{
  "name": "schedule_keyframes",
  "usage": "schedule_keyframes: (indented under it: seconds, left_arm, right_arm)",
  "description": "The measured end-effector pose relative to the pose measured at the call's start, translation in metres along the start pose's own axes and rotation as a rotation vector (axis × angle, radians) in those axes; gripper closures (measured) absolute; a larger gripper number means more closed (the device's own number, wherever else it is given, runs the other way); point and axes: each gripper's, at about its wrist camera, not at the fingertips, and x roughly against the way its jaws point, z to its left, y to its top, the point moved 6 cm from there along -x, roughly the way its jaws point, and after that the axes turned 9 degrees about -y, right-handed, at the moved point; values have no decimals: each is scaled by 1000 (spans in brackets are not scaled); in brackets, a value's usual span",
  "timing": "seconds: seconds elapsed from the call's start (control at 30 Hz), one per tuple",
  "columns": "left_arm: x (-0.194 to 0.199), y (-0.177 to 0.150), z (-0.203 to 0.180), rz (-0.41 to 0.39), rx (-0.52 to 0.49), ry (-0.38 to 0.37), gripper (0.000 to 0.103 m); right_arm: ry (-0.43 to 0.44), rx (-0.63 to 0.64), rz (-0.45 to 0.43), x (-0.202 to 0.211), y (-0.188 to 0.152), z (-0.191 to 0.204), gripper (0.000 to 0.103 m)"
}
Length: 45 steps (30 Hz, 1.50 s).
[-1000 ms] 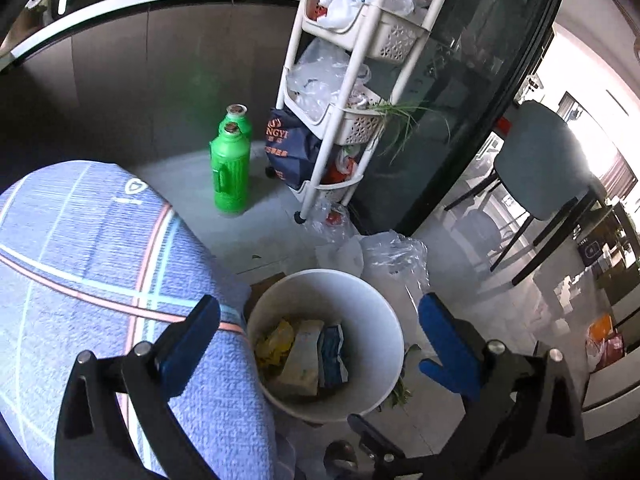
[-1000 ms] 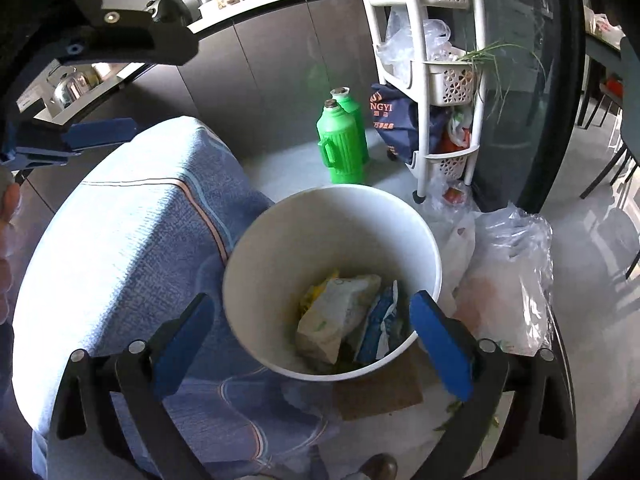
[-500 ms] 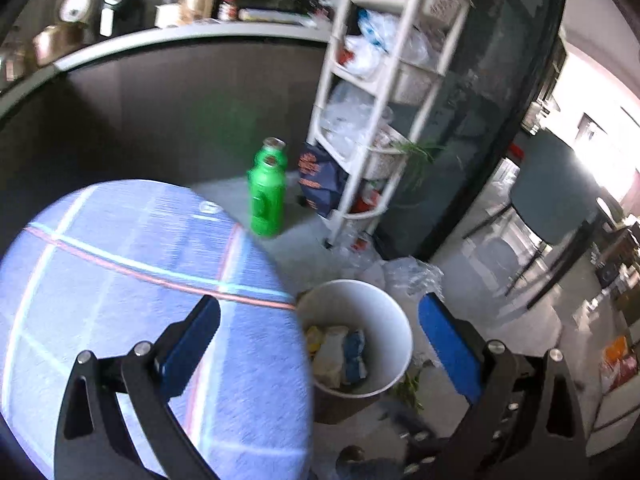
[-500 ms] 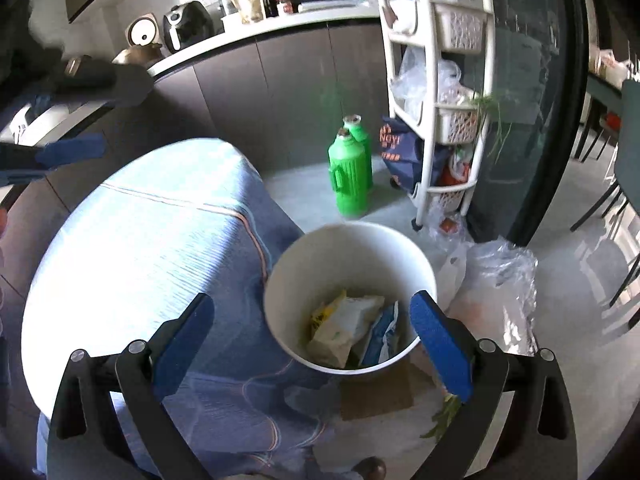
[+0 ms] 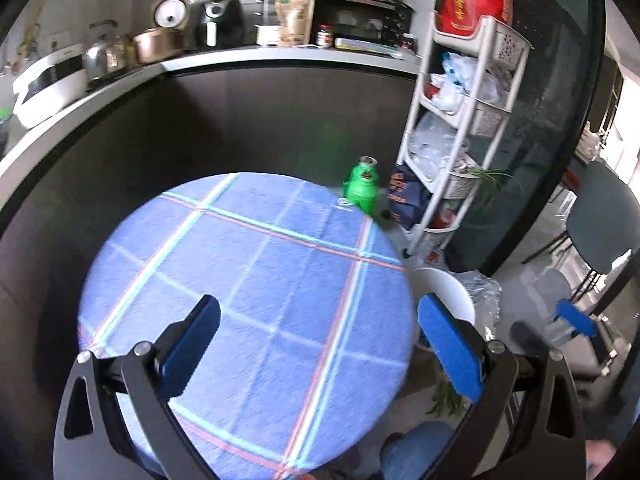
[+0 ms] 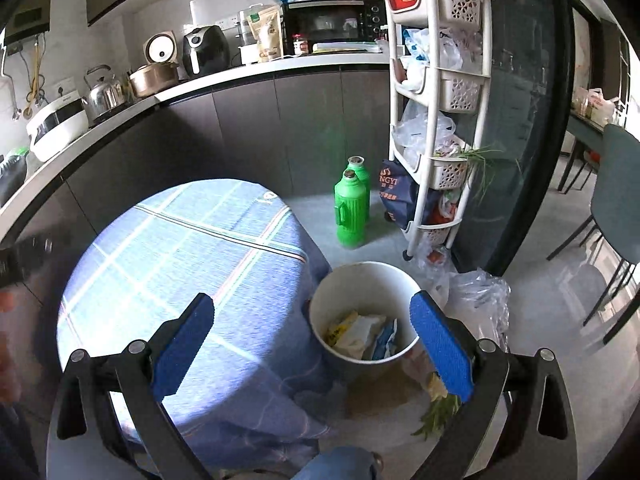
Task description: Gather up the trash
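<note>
A white trash bin (image 6: 366, 312) stands on the floor right of the round table; it holds yellow, white and blue wrappers (image 6: 362, 332). In the left wrist view only the bin's rim (image 5: 448, 288) shows past the table edge. My left gripper (image 5: 320, 344) hangs open above the blue checked tablecloth (image 5: 248, 312), nothing between its fingers. My right gripper (image 6: 312, 344) is open and empty too, high above the table edge and the bin. The other gripper's blue pad (image 5: 576, 320) shows at the right of the left wrist view.
Two green thermos flasks (image 6: 352, 212) stand on the floor by a white shelf trolley (image 6: 436, 120). A clear plastic bag (image 6: 480, 304) and green vegetable scraps (image 6: 438, 414) lie beside the bin. A grey chair (image 5: 600, 224) is at right; a counter with appliances (image 6: 200, 64) runs behind.
Both grippers have risen and pulled back from the bin. The left one has swung left over the tabletop, so the bin is now mostly hidden behind the table edge.
</note>
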Motion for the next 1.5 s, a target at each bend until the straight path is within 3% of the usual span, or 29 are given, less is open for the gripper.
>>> schedule_keyframes:
  seconds: [0.37, 0.63, 1.5]
  left_arm:
    - [67, -40, 58, -39, 63, 66, 4]
    - [87, -48, 70, -61, 78, 69, 4]
    - [93, -49, 64, -69, 66, 42, 4]
  right_arm:
    - [5, 83, -53, 58, 2, 63, 9]
    - [-2, 128, -84, 86, 0, 93, 9]
    - [-18, 133, -103, 94, 5, 98, 9]
